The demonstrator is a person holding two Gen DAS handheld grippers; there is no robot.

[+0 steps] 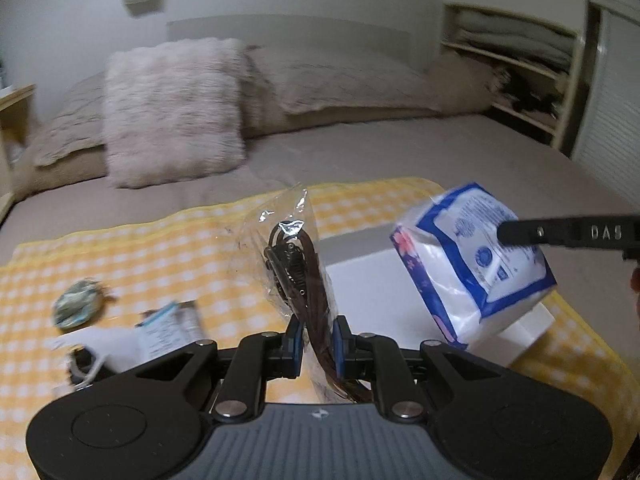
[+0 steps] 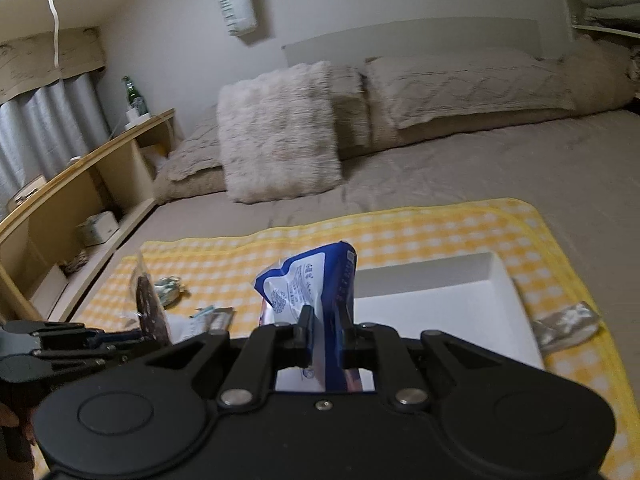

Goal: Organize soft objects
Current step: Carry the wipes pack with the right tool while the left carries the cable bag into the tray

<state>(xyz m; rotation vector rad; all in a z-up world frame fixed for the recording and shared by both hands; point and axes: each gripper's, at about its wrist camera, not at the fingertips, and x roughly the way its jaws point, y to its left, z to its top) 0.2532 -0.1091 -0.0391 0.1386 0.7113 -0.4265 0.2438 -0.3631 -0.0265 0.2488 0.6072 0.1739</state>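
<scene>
Clear plastic crackled in the left tongs (image 1: 316,340), whose jaws were closed on a thin bag of brown cords (image 1: 290,264), pinched low near its bottom so that most of it stood up loose above the pads. The right tongs (image 2: 325,330) were closed on a blue and white tissue pack (image 2: 308,280), held by a fold of its wrapper, and in the left view the pack hung tilted over the white tray (image 1: 400,280).

Both grips looked risky, in my judgement. Slick film could slide out of the pads, and the pack, heavy for the small fold that held it, might tear free or swing and drop short of the tray. The top-heavy bag could flop sideways and catch the other tongs, since the two sat near each other.

Both loads were above the yellow checked cloth (image 2: 440,224) on the bed. On the cloth lay a round greenish pouch (image 1: 78,308) and a white packet (image 1: 160,336), both blurred. What the packet held I could not tell. The near tray edge was hidden behind the right tongs, and a grey patterned item (image 2: 568,326) beside the tray was too soft to identify.
</scene>
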